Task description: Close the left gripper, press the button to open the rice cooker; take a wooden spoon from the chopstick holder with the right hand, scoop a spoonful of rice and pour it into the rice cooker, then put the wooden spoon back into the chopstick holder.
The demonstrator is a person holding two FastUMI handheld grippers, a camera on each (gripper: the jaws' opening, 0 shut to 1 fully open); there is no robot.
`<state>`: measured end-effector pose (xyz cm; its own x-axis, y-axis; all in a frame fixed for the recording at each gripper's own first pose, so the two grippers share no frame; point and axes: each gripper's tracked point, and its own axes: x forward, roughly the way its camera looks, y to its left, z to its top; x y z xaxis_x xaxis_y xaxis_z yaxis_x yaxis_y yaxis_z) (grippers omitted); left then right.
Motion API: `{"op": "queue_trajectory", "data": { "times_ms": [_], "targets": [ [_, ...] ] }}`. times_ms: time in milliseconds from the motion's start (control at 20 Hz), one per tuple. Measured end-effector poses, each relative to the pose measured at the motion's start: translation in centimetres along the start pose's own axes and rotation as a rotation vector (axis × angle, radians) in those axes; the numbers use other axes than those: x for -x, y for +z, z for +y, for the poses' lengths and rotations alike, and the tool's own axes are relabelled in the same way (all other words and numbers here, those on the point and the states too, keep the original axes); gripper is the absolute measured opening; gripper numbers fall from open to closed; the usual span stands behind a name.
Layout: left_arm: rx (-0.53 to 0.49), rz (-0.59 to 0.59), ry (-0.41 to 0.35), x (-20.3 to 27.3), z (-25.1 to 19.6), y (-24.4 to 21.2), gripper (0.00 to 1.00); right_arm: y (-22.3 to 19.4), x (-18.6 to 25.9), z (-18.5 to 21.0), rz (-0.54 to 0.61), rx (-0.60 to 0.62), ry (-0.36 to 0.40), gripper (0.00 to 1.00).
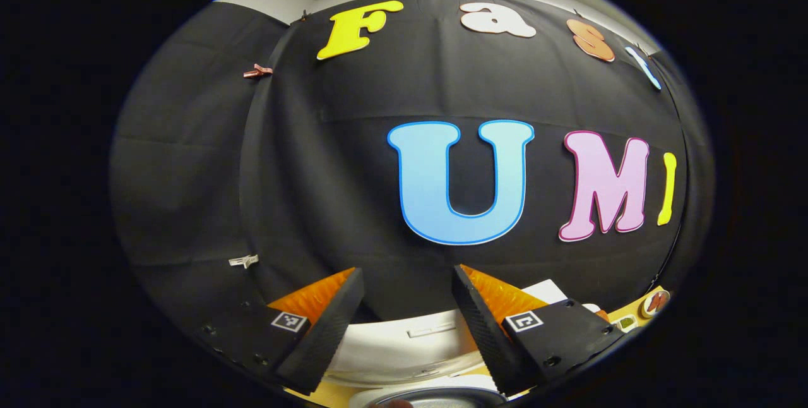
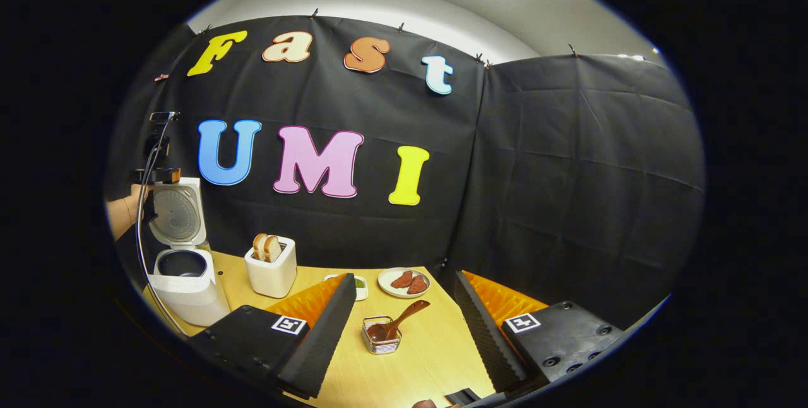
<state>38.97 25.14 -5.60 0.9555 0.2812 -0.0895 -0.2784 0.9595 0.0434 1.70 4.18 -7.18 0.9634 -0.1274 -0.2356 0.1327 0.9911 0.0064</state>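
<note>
**Rice cooker open; spoon comes next**

Left gripper view: left tongs [image 1: 408, 326] gape apart above the rice cooker [image 1: 404, 348].

Right gripper view: right tongs [image 2: 401, 332] are apart and empty. The wooden spoon [image 2: 399, 322] leans in the chopstick holder [image 2: 381, 336] on the tabletop [image 2: 435, 351]; I judge the next move is reaching down for its handle.

The left gripper view sits close above the rice cooker [image 1: 404, 345]; the right gripper view faces it at nine o'clock across the desk [image 2: 416, 351].
</note>
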Motion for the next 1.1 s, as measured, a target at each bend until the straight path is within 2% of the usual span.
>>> {"op": "queue_trajectory", "data": {
  "times_ms": [250, 500, 750, 950, 1100],
  "targets": [
    [0.01, 0.023, -0.009, 4.4, -1.3, -1.5, 0.99, 0.9, -0.5, 0.5, -0.014, 0.011, 0.047, 0.98],
    [0.034, 0.074, -0.021, 9.9, -3.0, -4.8, 0.99, 1.4, -0.3, -1.3, -0.026, -0.008, 0.046, 0.98],
    [0.06, 0.16, -0.024, 14.3, -4.6, -9.5, 0.98, 0.1, 0.0, -2.2, 0.019, -0.055, 0.055, 0.98],
    [0.087, 0.272, -0.034, 16.2, -6.2, -14.1, 0.98, 0.2, -0.2, -2.1, 0.017, -0.101, 0.067, 0.98],
    [0.058, 0.32, -0.005, 17.0, -6.7, -16.3, 0.99, -0.1, 0.1, -2.0, 0.023, -0.091, 0.077, 0.98]
  ]
}}
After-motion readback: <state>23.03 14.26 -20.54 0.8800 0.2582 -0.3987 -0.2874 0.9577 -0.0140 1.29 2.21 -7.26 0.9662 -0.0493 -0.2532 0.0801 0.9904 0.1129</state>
